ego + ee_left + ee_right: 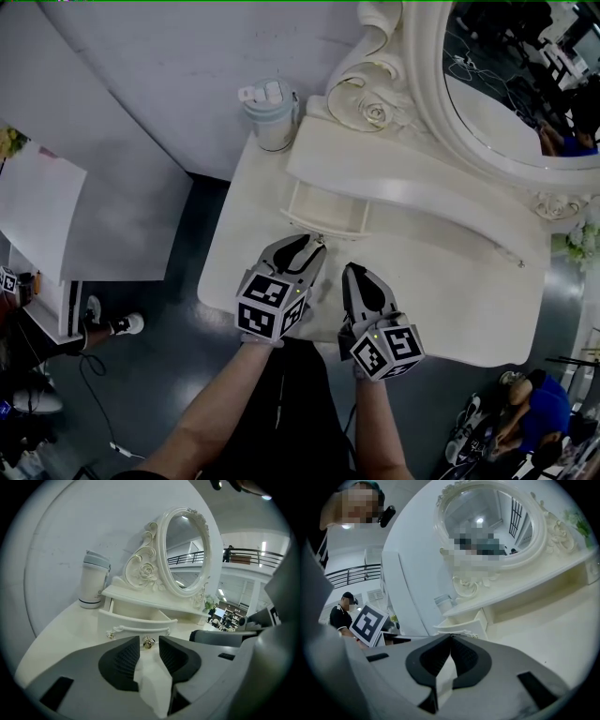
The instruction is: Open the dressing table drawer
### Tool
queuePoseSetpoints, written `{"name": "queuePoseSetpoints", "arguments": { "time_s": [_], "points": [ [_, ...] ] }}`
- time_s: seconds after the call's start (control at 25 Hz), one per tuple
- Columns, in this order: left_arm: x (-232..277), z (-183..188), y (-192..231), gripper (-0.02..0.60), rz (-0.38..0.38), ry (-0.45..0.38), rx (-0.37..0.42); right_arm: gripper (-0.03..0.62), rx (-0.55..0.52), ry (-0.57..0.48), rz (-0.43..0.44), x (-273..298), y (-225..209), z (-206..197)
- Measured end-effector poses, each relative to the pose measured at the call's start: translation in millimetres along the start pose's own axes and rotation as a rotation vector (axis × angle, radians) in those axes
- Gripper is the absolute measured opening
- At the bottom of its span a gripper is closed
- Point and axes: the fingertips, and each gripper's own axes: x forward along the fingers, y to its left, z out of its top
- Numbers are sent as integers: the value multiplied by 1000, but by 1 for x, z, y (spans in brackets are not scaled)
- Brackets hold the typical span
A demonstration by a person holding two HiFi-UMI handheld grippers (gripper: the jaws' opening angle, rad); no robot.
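The white dressing table (450, 272) has a small drawer (323, 211) under its raised shelf, and the drawer stands pulled out. In the left gripper view its curved front (136, 623) carries a small golden knob (149, 642). My left gripper (314, 244) (149, 640) is open right at this knob; the knob sits in the gap at the tips, and the pads do not press on it. To its right my right gripper (354, 272) (451, 637) hovers over the tabletop, shut and empty. The open drawer (466, 623) shows beyond its tips.
A pale lidded tumbler (272, 112) (93, 581) stands at the table's back left corner. The ornate oval mirror (506, 84) (185, 550) rises behind the shelf. A white cabinet (42, 216) and a person's shoes (122, 323) are on the floor at left; another person (539, 412) crouches at lower right.
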Motion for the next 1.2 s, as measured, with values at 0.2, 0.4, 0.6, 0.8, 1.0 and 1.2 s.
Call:
{"name": "queuePoseSetpoints", "arguments": {
  "time_s": [0.2,0.4,0.6,0.8,1.0,1.2],
  "points": [
    [-18,9,2,2,4,-41,34,4,-40,-38,21,-4,10,21],
    [-38,30,2,2,-25,-101,47,3,-111,-54,39,-6,28,42],
    [-61,59,-3,1,-60,-165,68,3,-166,-78,47,-9,45,66],
    [-83,84,-7,0,-90,-216,74,3,-212,-101,54,-15,63,88],
    [-102,105,-13,0,-119,-260,65,3,-249,-109,59,-23,81,107],
    [-120,125,-17,0,-146,-295,66,3,-280,-130,66,-30,95,124]
  ]
}}
